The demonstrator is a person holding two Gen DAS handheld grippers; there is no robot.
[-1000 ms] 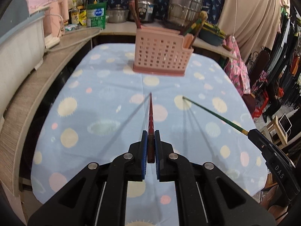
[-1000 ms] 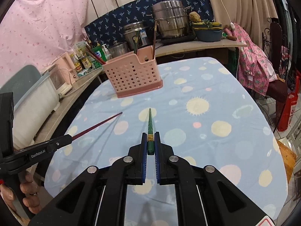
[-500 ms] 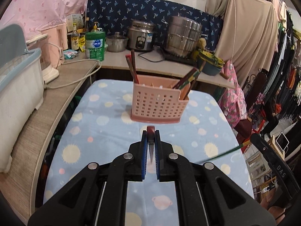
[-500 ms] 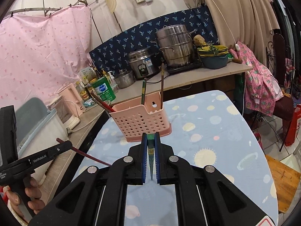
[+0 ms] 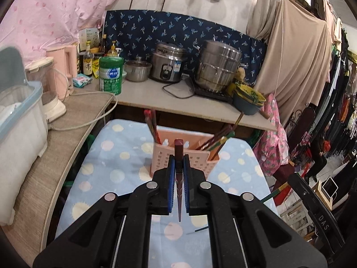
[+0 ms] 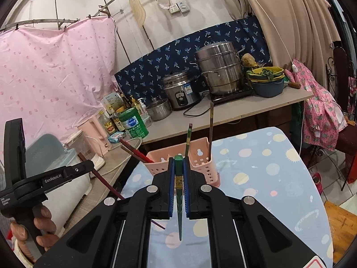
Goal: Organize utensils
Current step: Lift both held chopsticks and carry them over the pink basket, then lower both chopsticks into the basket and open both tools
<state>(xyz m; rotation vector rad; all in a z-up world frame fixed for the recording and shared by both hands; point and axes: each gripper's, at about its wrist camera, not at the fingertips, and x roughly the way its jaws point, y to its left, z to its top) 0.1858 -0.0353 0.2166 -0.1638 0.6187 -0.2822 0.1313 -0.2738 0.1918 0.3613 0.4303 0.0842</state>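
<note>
My left gripper (image 5: 178, 163) is shut on a dark red chopstick (image 5: 179, 151), held upright with its thin tip pointing down toward the camera. My right gripper (image 6: 178, 165) is shut on a green chopstick (image 6: 178, 178), also upright, tip down. Both hang above the spotted blue table, short of a pink perforated utensil basket (image 5: 160, 158) that also shows in the right wrist view (image 6: 200, 156). The basket holds several chopsticks leaning at its left and right ends. The left gripper (image 6: 89, 166) shows at the left of the right wrist view with the red chopstick (image 6: 107, 183).
The table with the blue spotted cloth (image 5: 116, 156) fills the foreground. Behind it a counter (image 5: 156, 98) carries a rice cooker (image 5: 166, 63), a steel steamer pot (image 5: 217, 67), a green canister (image 5: 110, 76) and bowls (image 5: 248, 101). A plastic bin (image 5: 20, 120) stands at left.
Both grippers have lifted and tilted from pointing their chopsticks flat over the table to holding them upright, tips down, and have moved closer to the pink basket.
</note>
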